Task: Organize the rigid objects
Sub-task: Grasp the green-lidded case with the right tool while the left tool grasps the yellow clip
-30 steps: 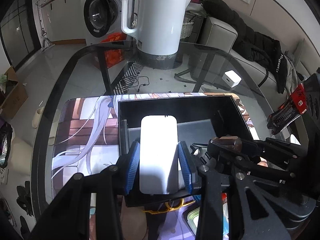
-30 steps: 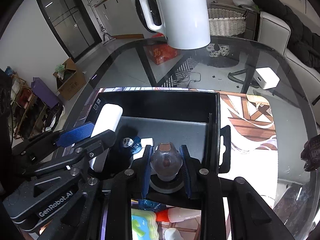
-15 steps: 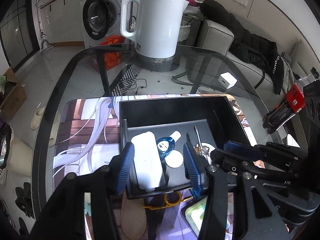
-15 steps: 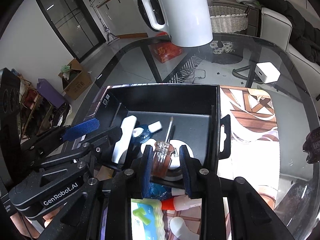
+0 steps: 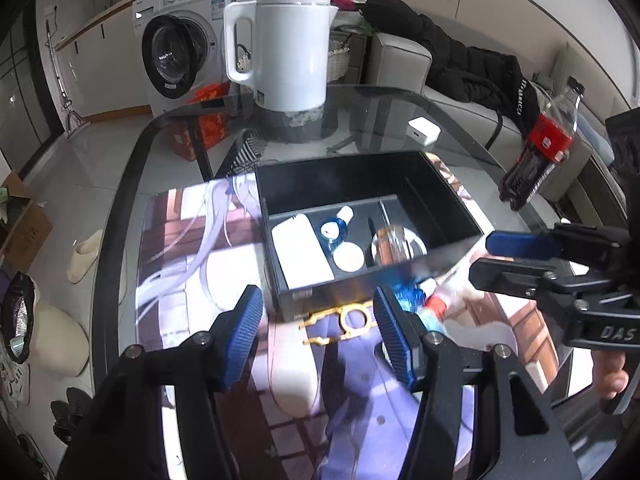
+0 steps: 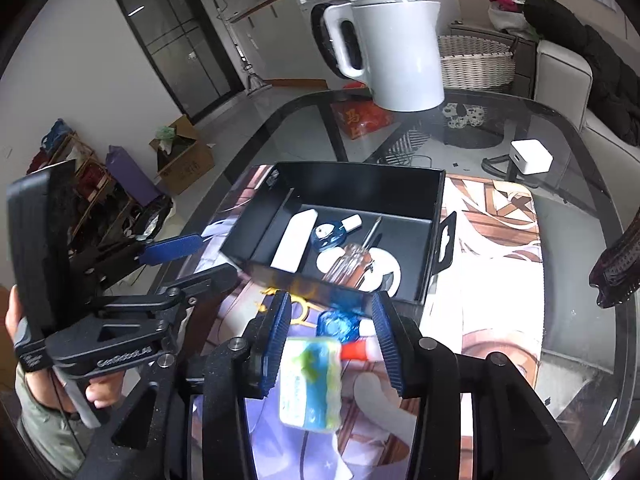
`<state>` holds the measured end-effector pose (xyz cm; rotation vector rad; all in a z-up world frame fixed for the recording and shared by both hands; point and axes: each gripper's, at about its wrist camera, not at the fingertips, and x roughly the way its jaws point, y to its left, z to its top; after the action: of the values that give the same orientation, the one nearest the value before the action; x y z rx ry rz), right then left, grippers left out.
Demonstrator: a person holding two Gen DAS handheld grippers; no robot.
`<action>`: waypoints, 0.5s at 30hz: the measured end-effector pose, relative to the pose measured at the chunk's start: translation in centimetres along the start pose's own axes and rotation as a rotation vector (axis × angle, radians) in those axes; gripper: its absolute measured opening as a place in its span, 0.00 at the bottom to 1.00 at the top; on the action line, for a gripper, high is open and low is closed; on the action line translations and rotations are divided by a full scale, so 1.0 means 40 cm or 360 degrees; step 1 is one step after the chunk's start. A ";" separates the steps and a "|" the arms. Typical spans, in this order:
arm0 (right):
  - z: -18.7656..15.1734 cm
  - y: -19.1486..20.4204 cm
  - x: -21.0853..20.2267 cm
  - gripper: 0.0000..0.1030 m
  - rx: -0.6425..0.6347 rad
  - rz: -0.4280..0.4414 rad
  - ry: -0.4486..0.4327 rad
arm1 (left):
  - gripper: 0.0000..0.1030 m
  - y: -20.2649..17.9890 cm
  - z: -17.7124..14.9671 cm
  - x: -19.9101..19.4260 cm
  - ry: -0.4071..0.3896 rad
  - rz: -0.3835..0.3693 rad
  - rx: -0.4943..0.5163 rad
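Observation:
A black box point(image 5: 360, 184) point(image 6: 360, 178) sits on the printed mat. In it lie a white power bank point(image 5: 301, 251) point(image 6: 294, 245), a small blue bottle point(image 5: 334, 229) point(image 6: 329, 234), a white disc point(image 5: 349, 257) and a clear-handled screwdriver point(image 5: 394, 240) point(image 6: 352, 258). My left gripper point(image 5: 318, 336) is open and empty, hovering before the box above a gold clip point(image 5: 342, 320). My right gripper point(image 6: 330, 342) is open and empty above a green-blue packet point(image 6: 312, 384), a blue bottle point(image 6: 334, 326) and a red-capped tube point(image 6: 360, 351).
A white kettle point(image 5: 286, 60) point(image 6: 394, 48) stands at the far side of the glass table. A white charger cube point(image 5: 424, 130) point(image 6: 531, 157) lies to the right of it. A cola bottle point(image 5: 540, 148) stands at the right table edge.
Both grippers let go of the power bank and the screwdriver in the box, opened wide and pulled back toward me over the mat.

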<state>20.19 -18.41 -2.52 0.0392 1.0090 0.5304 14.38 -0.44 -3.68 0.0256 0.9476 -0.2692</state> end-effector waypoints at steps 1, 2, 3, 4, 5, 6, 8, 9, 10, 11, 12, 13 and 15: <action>-0.009 0.005 -0.003 0.49 -0.0015 0.0020 0.0013 | 0.56 -0.003 -0.011 0.004 0.0022 -0.0006 0.0019; -0.020 0.010 -0.002 0.50 -0.0022 0.0041 0.0033 | 0.56 -0.008 -0.022 0.009 0.0043 -0.0005 0.0042; -0.032 0.016 0.004 0.50 -0.0025 0.0073 0.0069 | 0.56 -0.013 -0.032 0.015 0.0065 -0.0003 0.0071; -0.042 0.019 0.012 0.50 -0.0024 0.0098 0.0104 | 0.56 -0.018 -0.041 0.023 0.0084 0.0005 0.0102; -0.049 0.020 0.023 0.50 -0.0025 0.0104 0.0136 | 0.56 -0.023 -0.050 0.031 0.0102 0.0011 0.0129; -0.057 0.021 0.033 0.50 -0.0031 0.0094 0.0159 | 0.56 -0.029 -0.056 0.044 0.0127 0.0011 0.0167; -0.070 0.016 0.056 0.50 -0.0033 0.0074 0.0212 | 0.56 -0.039 -0.068 0.067 0.0171 0.0008 0.0225; -0.075 0.011 0.066 0.50 -0.0021 0.0078 0.0239 | 0.55 -0.044 -0.072 0.080 0.0194 0.0006 0.0249; -0.082 0.005 0.073 0.50 -0.0008 0.0083 0.0255 | 0.55 -0.048 -0.075 0.092 0.0210 0.0003 0.0268; -0.086 0.001 0.080 0.50 0.0001 0.0088 0.0265 | 0.55 -0.053 -0.077 0.099 0.0221 -0.0001 0.0284; -0.088 0.000 0.083 0.50 -0.0002 0.0088 0.0271 | 0.53 -0.058 -0.078 0.107 0.0228 -0.0006 0.0306; -0.089 0.000 0.085 0.50 -0.0001 0.0087 0.0285 | 0.53 -0.063 -0.080 0.113 0.0231 -0.0007 0.0324; -0.089 0.001 0.087 0.50 -0.0007 0.0091 0.0286 | 0.46 -0.071 -0.080 0.125 0.0242 -0.0014 0.0343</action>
<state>18.73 -17.58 -7.20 0.0170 1.1846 0.5962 13.90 -3.80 -9.30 0.2424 1.0662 -0.3808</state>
